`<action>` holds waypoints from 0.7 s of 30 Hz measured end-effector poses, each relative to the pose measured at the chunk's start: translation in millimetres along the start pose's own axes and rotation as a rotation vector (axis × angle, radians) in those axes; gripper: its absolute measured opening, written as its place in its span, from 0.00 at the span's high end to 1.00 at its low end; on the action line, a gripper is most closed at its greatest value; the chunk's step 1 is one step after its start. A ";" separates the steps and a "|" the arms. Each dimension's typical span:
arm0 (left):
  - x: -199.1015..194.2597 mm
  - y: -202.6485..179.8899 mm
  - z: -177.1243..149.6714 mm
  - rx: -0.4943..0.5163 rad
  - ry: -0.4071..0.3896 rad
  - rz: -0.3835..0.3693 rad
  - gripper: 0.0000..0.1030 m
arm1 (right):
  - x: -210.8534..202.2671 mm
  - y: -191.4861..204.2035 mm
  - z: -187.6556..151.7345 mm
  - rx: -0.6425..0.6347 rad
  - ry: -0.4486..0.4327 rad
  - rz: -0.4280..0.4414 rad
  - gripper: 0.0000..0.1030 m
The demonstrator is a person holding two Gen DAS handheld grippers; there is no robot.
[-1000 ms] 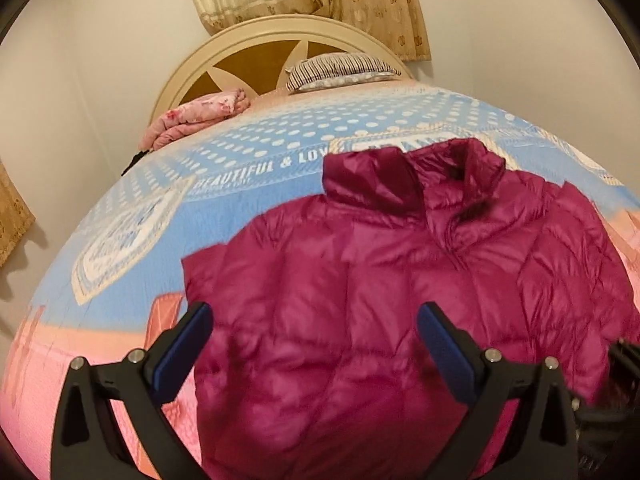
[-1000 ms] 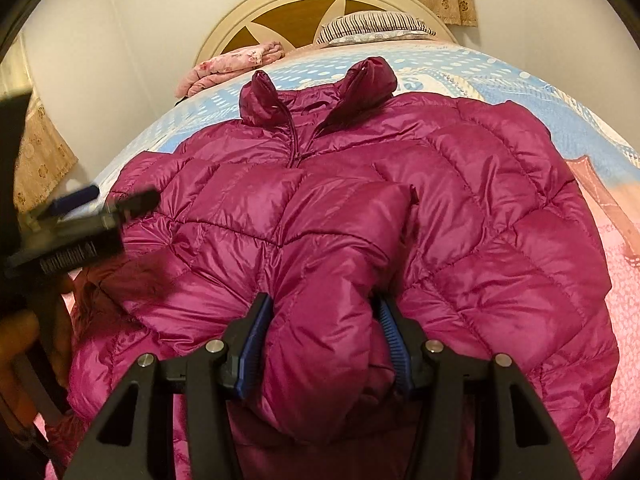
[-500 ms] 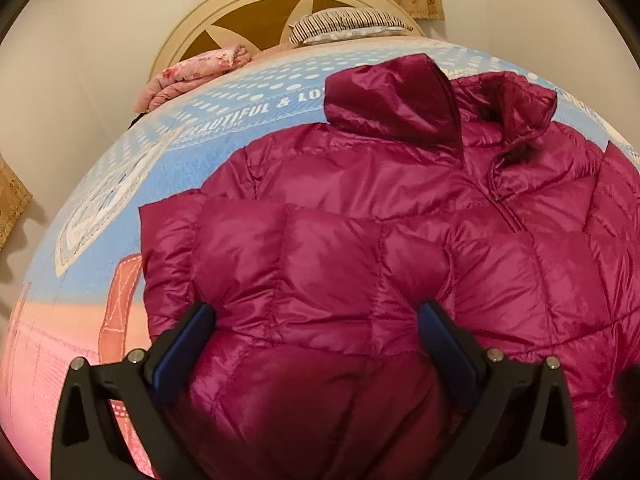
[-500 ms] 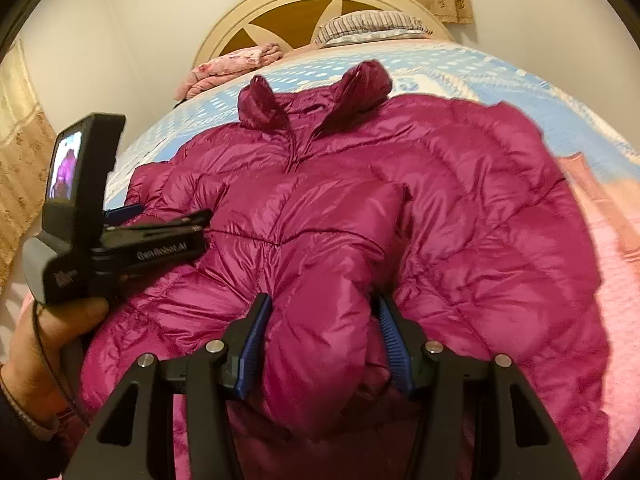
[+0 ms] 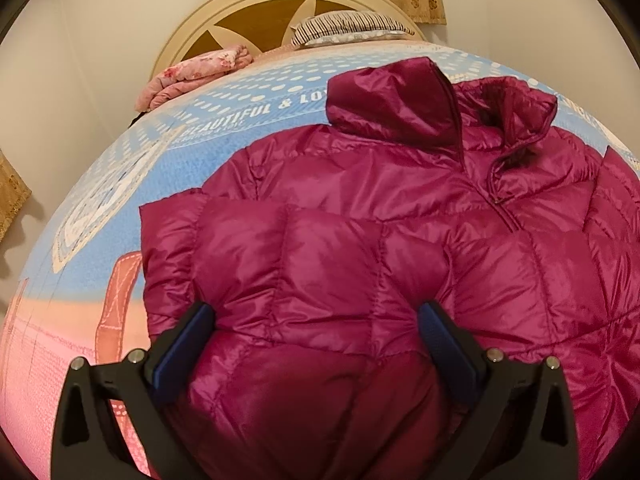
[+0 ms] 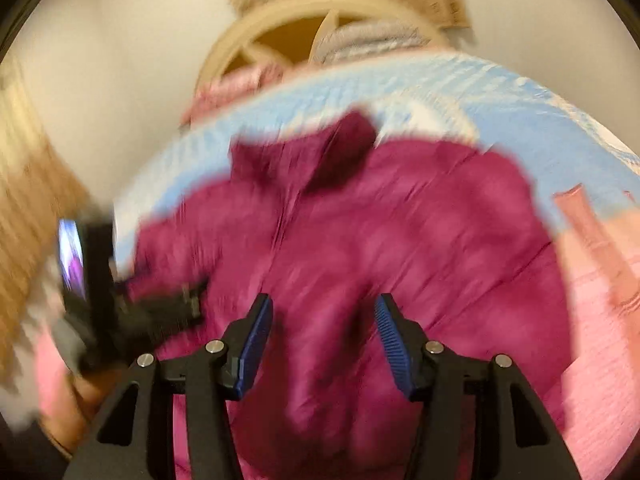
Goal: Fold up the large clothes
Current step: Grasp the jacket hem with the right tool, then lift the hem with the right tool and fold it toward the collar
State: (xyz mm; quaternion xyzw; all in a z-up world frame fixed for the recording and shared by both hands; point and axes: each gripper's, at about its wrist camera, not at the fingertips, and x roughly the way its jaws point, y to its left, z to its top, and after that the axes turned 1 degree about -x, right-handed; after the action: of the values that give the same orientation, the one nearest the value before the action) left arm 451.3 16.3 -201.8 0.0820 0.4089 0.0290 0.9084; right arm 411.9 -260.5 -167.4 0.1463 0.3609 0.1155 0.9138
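On bed, magenta jacket, cream headboard

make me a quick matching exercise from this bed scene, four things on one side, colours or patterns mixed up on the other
Things:
1. jacket
2. pillow
3. folded blanket
4. headboard

Looks:
A. cream frame with brown panels
B. dark magenta, quilted
C. striped
D. pink, flowered

Pairs: 1-B, 2-C, 3-D, 4-A
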 end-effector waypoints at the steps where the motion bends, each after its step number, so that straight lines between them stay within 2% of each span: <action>1: -0.1 -0.9 -0.1 0.002 -0.001 0.003 0.00 | 0.6 -9.2 10.8 0.015 -0.009 -0.013 0.47; 3: -0.6 -1.9 -0.4 0.002 -0.003 0.005 0.00 | 11.1 -30.5 34.2 0.045 -0.008 -0.046 0.47; 5: -0.9 -1.6 -0.7 0.001 -0.005 0.005 0.00 | 33.5 -42.3 48.0 0.048 0.050 -0.049 0.47; 8: -1.3 -2.2 -1.1 -0.002 -0.007 0.002 0.00 | 64.4 -63.3 45.7 0.064 0.132 -0.100 0.47; 9: -1.2 -1.7 -1.2 -0.002 -0.007 0.001 0.00 | 72.0 -73.5 41.8 0.092 0.148 -0.084 0.47; 11: -0.5 -2.3 -1.2 -0.001 -0.004 0.002 0.00 | 77.2 -87.5 37.9 0.140 0.136 -0.044 0.47; 15: -0.9 -4.3 -0.5 0.009 -0.005 0.014 0.00 | 79.4 -91.7 27.8 0.120 0.078 -0.015 0.47; 18: -2.3 -6.3 0.9 0.017 -0.003 0.021 0.00 | 81.7 -93.0 26.8 0.135 0.074 0.002 0.47; 21: -24.2 -5.1 7.6 0.014 -0.045 0.043 0.00 | 80.3 -94.1 26.5 0.133 0.067 0.006 0.47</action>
State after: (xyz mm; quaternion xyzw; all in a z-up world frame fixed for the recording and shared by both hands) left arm 440.8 7.4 -179.9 0.0976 0.3866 0.0441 0.9160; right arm 497.5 -327.5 -232.2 0.2039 0.3978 0.0990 0.8890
